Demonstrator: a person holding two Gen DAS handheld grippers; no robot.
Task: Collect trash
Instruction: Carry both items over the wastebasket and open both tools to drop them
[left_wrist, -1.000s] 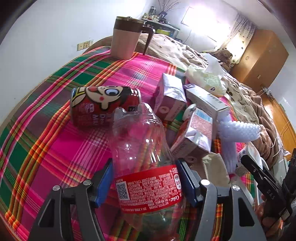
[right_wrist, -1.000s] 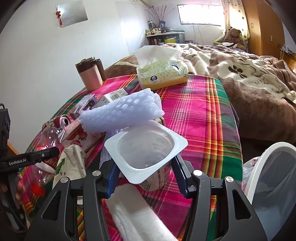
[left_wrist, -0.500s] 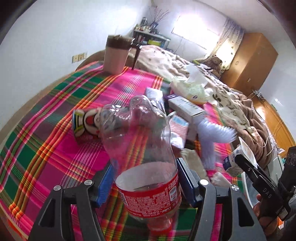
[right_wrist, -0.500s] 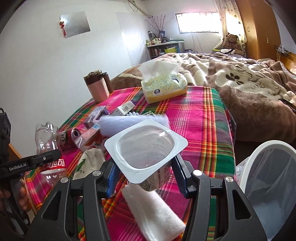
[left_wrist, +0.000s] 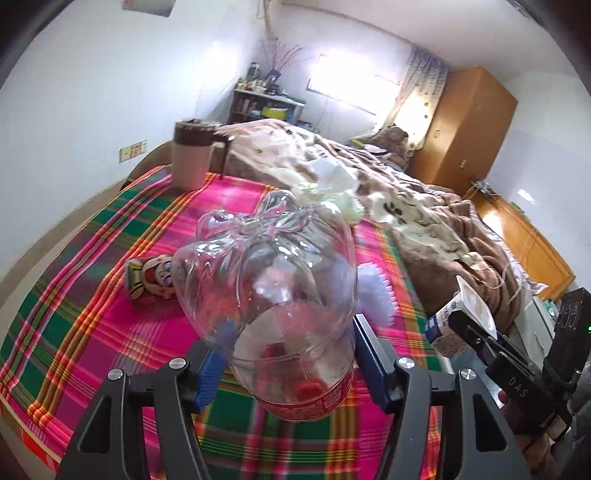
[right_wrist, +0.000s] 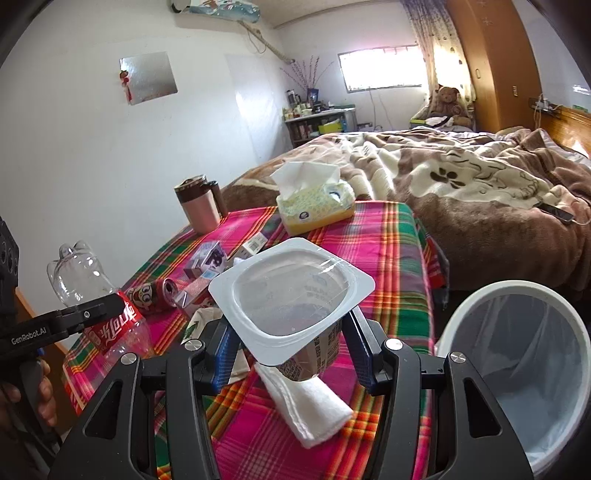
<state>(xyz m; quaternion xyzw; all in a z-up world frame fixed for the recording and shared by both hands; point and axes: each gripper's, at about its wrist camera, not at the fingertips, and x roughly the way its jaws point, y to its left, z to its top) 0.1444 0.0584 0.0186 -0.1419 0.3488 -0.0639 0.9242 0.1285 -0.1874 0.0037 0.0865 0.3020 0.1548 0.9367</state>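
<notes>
My left gripper is shut on a clear crushed cola bottle with a red label, held off the plaid tablecloth, base pointing away. From the right wrist view the bottle hangs at the table's left edge. My right gripper is shut on an empty white yogurt cup, held upright above the cloth. That cup also shows at the right of the left wrist view. A white bin with a clear liner stands beside the table, right of the cup.
On the cloth lie a red cartoon can, small cartons, a folded white cloth, white foam netting, a tissue box and a pink lidded mug. A bed with a brown blanket lies behind.
Both grippers have risen from the table with the bottle and the cup still in them. The bottle has tipped, its base now facing away. More of the bin shows.
</notes>
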